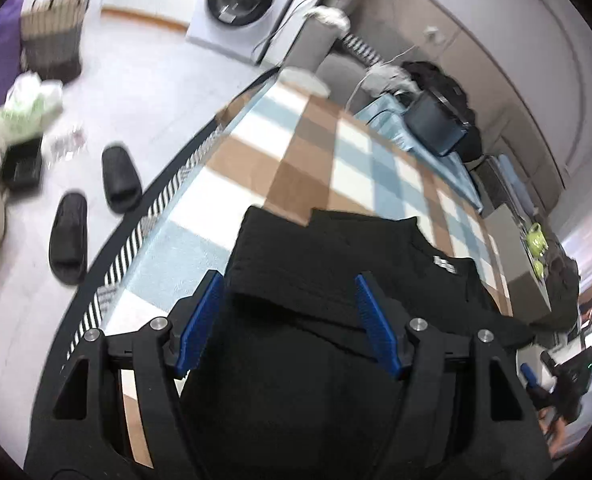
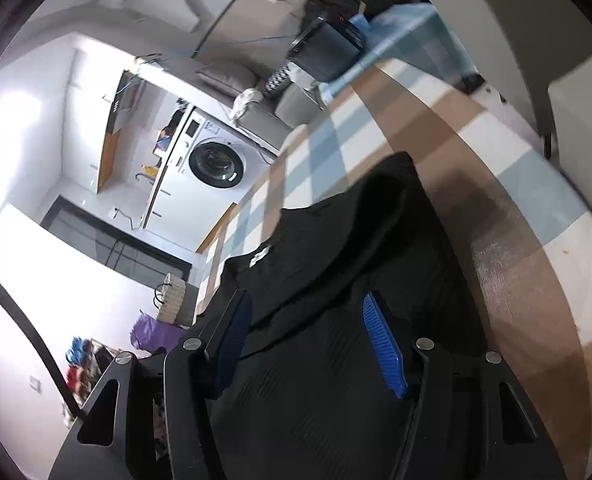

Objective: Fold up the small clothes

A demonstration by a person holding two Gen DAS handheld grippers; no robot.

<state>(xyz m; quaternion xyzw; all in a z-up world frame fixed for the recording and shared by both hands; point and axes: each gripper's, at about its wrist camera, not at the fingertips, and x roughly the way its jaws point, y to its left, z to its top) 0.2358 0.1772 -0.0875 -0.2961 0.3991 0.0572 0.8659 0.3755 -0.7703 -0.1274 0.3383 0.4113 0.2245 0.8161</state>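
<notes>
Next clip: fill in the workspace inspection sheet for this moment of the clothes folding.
Surface: checked cloth in brown, blue and white covers the table.
Job's things: black garment lies partly folded on it, small white label facing up.
Clutter: dark bag and blue fabric at the far edge; green teapot off to the side.
Grippers: left gripper open over the garment; right gripper open, fabric between its fingers unpressed.
Cables: white cord near the sofa.
Surroundings: washing machine, woven basket, black slippers on the floor.
</notes>
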